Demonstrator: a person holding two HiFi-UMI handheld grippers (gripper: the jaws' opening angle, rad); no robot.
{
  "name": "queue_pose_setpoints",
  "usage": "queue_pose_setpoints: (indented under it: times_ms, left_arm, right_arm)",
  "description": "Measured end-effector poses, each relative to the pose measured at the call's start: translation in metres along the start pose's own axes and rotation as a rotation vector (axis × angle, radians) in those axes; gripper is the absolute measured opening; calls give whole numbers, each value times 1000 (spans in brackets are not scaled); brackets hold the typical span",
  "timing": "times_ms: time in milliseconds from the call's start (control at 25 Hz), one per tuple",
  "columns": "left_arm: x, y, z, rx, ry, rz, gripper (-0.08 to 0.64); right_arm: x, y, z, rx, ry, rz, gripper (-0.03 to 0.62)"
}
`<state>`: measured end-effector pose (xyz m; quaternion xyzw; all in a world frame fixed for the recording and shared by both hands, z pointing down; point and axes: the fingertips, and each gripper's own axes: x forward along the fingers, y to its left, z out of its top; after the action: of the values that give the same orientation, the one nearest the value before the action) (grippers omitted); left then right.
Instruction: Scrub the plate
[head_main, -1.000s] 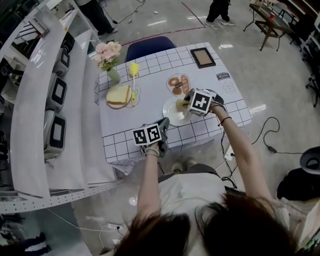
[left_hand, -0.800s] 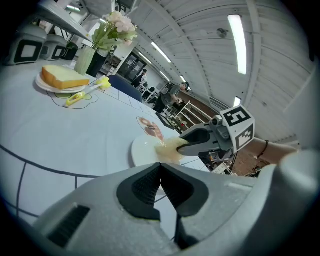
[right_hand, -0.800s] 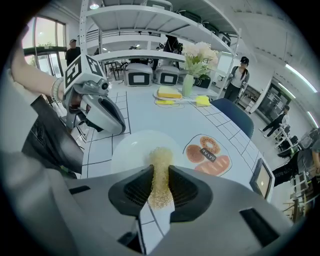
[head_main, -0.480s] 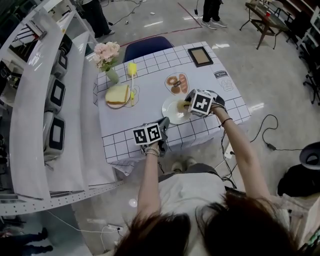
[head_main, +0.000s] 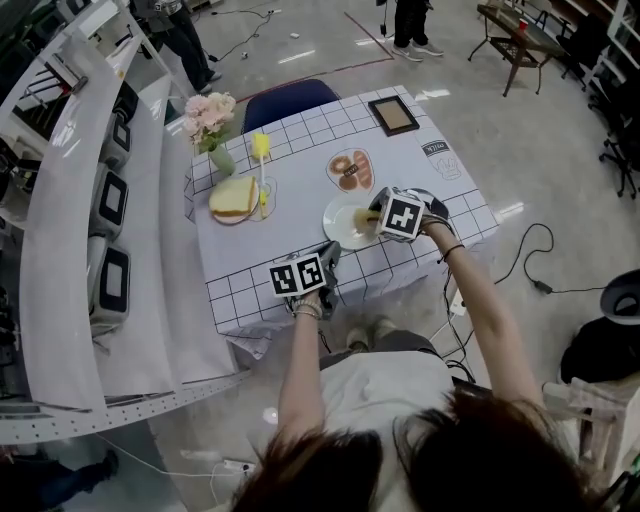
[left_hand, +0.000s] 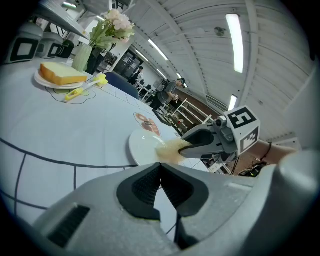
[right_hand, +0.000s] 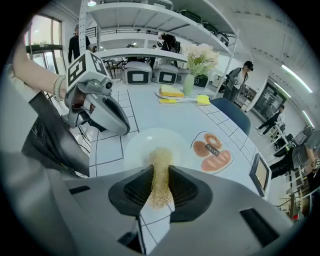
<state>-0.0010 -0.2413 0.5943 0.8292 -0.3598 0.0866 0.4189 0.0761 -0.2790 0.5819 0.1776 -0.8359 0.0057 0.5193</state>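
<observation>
The right gripper (right_hand: 160, 186) is closed on a yellowish mesh scrubber (right_hand: 159, 159), whose far end is pressed on the white plate (right_hand: 137, 145) at the near right of the table (head_main: 300, 200). The left gripper (left_hand: 160, 175) is closed with nothing between its jaws. A dark label (right_hand: 212, 151) on the printed pastries beside the plate is seen only in the right gripper view; its lettering cannot be read. The scrubber's contact with the plate is shown side-on only in the left gripper view.

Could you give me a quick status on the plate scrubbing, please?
Right hand-held gripper shut on scrubber, scrubber on plate. Left hand-held gripper shut, empty, apart from plate. Nothing in the way.
</observation>
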Motion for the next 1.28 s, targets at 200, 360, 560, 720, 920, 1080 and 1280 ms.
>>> queue_pose_setpoints:
  times_ms: [200, 360, 560, 720, 920, 1080, 1280]
  left_arm:
    - [-3, 0, -3, 2, 1, -10, 11]
    - [-3, -3, -7, 22, 18, -26, 11]
    - [-5, -7, -11, 40, 33, -41, 11]
    - [-7, -7, -12, 44, 33, -50, 11]
    - [-9, -9, -12, 53, 38, -62, 11]
    - [-9, -9, -13, 57, 41, -70, 11]
    - [-10, -10, -14, 62, 38, -71, 11]
  right_arm:
    - [-2, 9, 3, 12, -4, -10, 87]
    - [-4, 16, 3, 28, -1, -22, 87]
    - [-5, 24, 5, 40, -5, -33, 87]
    - [-7, 29, 7, 54, -8, -43, 87]
    - [-9, 37, 9, 60, -8, -47, 87]
    - [-7, 40, 9, 81, -15, -55, 87]
    - [-7, 46, 14, 76, -24, -58, 87]
